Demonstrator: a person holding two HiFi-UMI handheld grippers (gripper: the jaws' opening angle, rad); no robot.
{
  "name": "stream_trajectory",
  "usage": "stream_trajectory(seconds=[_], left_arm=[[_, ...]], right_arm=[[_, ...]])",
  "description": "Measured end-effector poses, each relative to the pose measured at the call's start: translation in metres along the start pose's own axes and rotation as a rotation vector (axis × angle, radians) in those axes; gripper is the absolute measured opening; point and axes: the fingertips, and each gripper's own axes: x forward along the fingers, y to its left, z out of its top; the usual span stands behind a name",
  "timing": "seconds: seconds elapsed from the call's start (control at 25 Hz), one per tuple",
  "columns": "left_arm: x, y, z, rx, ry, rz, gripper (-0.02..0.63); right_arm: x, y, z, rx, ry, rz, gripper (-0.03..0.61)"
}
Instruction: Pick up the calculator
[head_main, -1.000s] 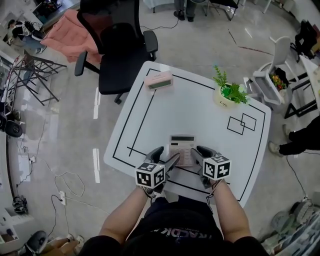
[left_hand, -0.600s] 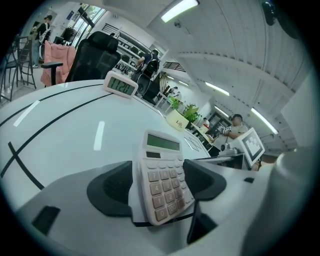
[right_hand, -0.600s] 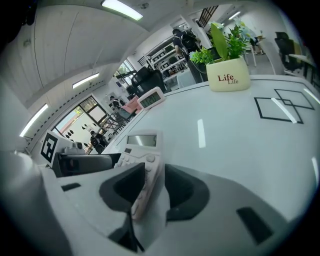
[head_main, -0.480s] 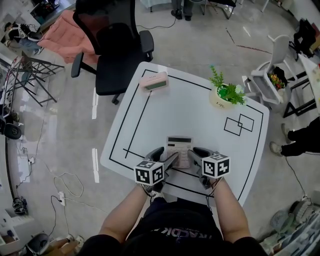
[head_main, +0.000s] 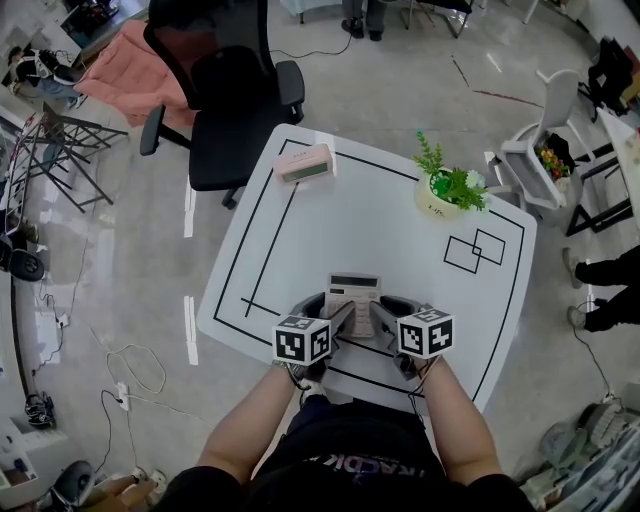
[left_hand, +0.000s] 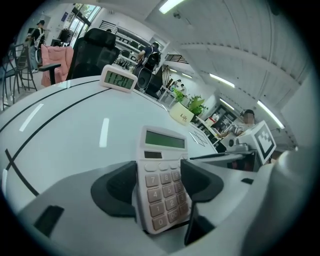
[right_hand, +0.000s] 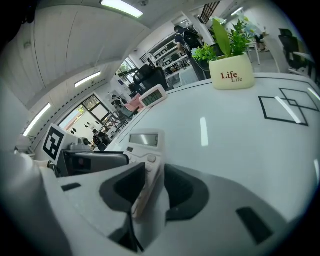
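You have the calculator at the lower middle of the head view, over the near edge of the white table, caught between both tools.

Your right gripper is already pinching it. In the right gripper view the slim body sits edge-on between the two dark pads, so that hand has the lower right side across its thickness. That thin-way grip is probably what tips the body up enough for the other hand to get in.

Your left gripper is closing, with the calculator between its jaws. In the left gripper view the pads stand on either side of the keypad, spanning its width and very near its long edges. I would not call that a firm clamp yet.

Taking it from both sides at the keypad end looks sensible, since a flat slab offers little to grab from above.

The long axis runs almost straight up the head view. The display end points toward the top of the frame, away from you, and the keys face upward with a slight tilt.
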Motion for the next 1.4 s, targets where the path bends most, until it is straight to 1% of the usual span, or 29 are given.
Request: stream_trajectory(seconds=[0.2,0.32,0.4,0.52,0.64,0.68,0.76,0.84,1.0,1.28,1.4], left_arm=[[0.002,0.000,-0.002,0.046,-0.004,0.038,0.273],[0.002,0.001,-0.002,0.054,-0.007,0.053,0.262],[0.002,0.001,-0.002,0.065,-0.005,0.055,0.254],[0.002,-0.002,-0.004,0.086,-0.003,0.046,0.252],[0.000,-0.006,-0.006,0.043,-0.023,0.024,0.252],[-0.002,-0.007,-0.006,0.027,-0.031,0.020,0.252],[-0.007,-0.009,-0.007,0.017,-0.048,0.018,0.252],[-0.016,-0.013,-0.003,0.028,-0.081,0.013,0.252],[-0.045,-0.026,0.017,0.055,-0.184,-0.017,0.241],[-0.104,-0.056,0.050,0.189,-0.310,-0.049,0.238],[-0.129,-0.062,0.056,0.219,-0.353,-0.058,0.228]], right_arm=[[0.000,0.001,0.000,-0.024,-0.009,-0.006,0.121],[0.000,0.002,0.001,-0.023,-0.015,-0.004,0.121],[0.002,0.005,0.002,-0.018,-0.020,0.002,0.121],[0.002,0.007,0.004,0.010,-0.046,0.008,0.143],[-0.002,0.006,0.008,0.063,-0.103,0.012,0.144],[-0.003,0.007,0.007,0.061,-0.115,0.006,0.144],[-0.007,0.011,0.006,0.019,-0.138,-0.017,0.144],[-0.015,0.021,0.010,-0.013,-0.185,-0.021,0.144],[-0.036,0.044,0.025,-0.050,-0.290,-0.009,0.144],[-0.071,0.090,0.045,-0.145,-0.435,-0.083,0.143],[-0.089,0.118,0.052,-0.211,-0.506,-0.113,0.136]])
